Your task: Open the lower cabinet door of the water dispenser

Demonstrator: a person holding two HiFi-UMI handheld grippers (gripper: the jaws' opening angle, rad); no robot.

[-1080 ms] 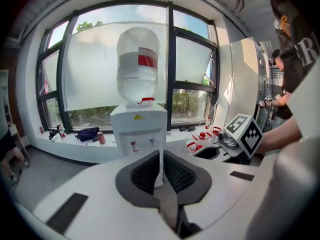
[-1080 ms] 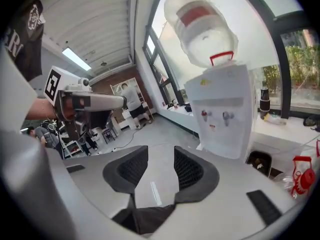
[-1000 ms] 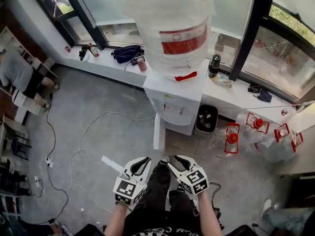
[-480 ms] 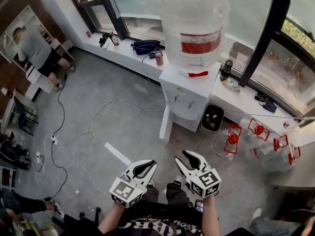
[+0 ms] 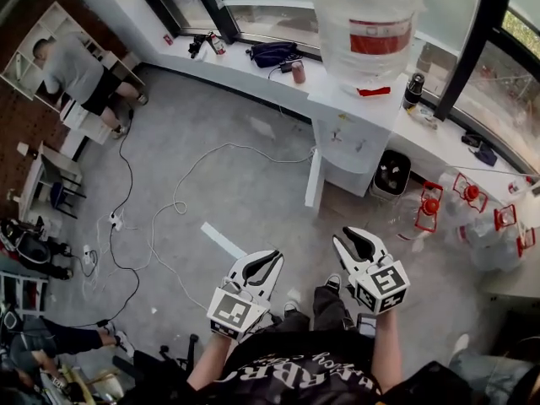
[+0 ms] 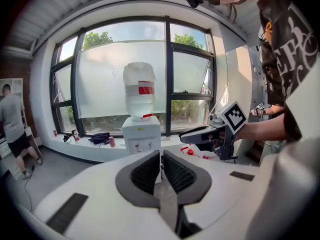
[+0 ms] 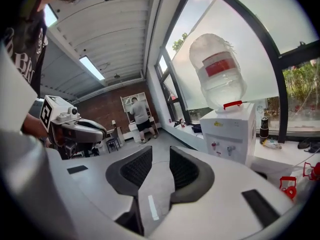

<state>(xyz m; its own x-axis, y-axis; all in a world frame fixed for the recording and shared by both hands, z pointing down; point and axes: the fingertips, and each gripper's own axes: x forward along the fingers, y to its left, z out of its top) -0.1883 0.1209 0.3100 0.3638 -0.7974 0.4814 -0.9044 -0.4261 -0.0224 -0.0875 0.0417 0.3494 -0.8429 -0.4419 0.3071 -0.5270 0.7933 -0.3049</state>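
The white water dispenser (image 5: 354,137) carries a big clear bottle (image 5: 367,19) and stands against the window ledge, far ahead of both grippers. A white panel (image 5: 314,178) juts from its lower left toward me; it looks like the lower door standing ajar. My left gripper (image 5: 272,260) hangs over the floor by my legs, its jaws parted by only a thin slit with nothing in it. My right gripper (image 5: 348,236) is open and empty, and its jaws have just been closing. The dispenser (image 6: 142,136) shows small past the left pads (image 6: 150,171), and the dispenser (image 7: 227,129) also appears in the right gripper view.
A black bin (image 5: 390,175) stands right of the dispenser, with several empty red-handled bottles (image 5: 468,213) beyond it. Cables (image 5: 177,201) and a white strip (image 5: 224,241) lie on the grey floor. A person (image 5: 76,70) bends at shelves far left. A dark bag (image 5: 274,53) sits on the ledge.
The head view has swung, so the dispenser now sits further right and higher in the picture. Both grippers have risen and spread apart. The right jaws have narrowed.
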